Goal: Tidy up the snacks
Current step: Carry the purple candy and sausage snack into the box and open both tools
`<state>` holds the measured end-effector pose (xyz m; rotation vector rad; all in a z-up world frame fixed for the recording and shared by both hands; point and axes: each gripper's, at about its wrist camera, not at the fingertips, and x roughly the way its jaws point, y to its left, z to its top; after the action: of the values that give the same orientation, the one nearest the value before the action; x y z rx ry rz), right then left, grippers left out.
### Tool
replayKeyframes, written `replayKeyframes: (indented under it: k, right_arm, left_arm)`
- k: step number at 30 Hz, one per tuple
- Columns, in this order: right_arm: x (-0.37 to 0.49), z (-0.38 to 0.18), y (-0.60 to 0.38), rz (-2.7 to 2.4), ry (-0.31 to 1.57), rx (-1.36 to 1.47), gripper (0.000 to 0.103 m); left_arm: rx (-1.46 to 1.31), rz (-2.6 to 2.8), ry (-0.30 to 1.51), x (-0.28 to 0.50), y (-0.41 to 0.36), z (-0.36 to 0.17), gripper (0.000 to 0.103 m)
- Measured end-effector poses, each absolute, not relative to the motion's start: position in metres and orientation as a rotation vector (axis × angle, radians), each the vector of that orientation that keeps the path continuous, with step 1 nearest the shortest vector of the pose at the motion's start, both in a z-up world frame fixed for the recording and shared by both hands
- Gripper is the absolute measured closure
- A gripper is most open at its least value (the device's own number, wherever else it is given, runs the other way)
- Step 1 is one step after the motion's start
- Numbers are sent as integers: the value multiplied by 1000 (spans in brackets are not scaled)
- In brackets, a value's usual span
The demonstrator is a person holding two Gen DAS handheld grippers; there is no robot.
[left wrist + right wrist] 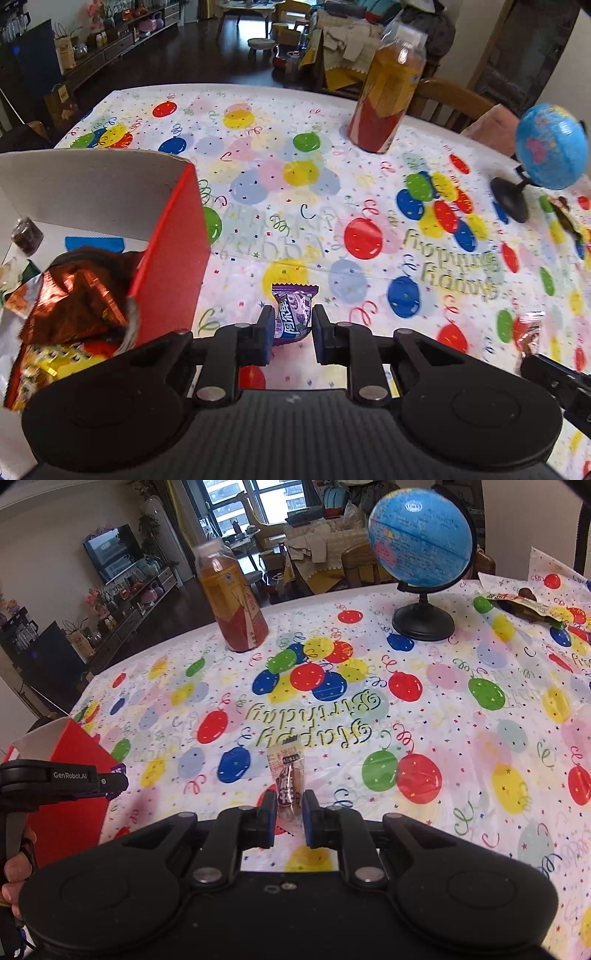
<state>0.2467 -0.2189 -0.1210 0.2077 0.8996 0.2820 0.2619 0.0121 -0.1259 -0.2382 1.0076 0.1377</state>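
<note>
Left gripper [289,325] is clamped on a purple-wrapped candy [292,314], just right of the red box [173,258] — that box already has a pile of snack packets [74,306] in it. Right gripper [289,812] pinches a clear-wrapped brown snack [290,786], further right of the box, above the balloon tablecloth [443,720].

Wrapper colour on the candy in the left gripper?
Purple candy, white lettering; clearest in the left wrist view.
</note>
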Motion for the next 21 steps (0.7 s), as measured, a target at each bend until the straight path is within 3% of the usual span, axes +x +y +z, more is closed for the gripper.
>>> replayKeyframes:
  k: [21]
  right_arm:
    - [177, -46, -124, 418, 776, 167, 90]
  left_arm:
    - [-265, 97, 895, 165, 76, -47, 83]
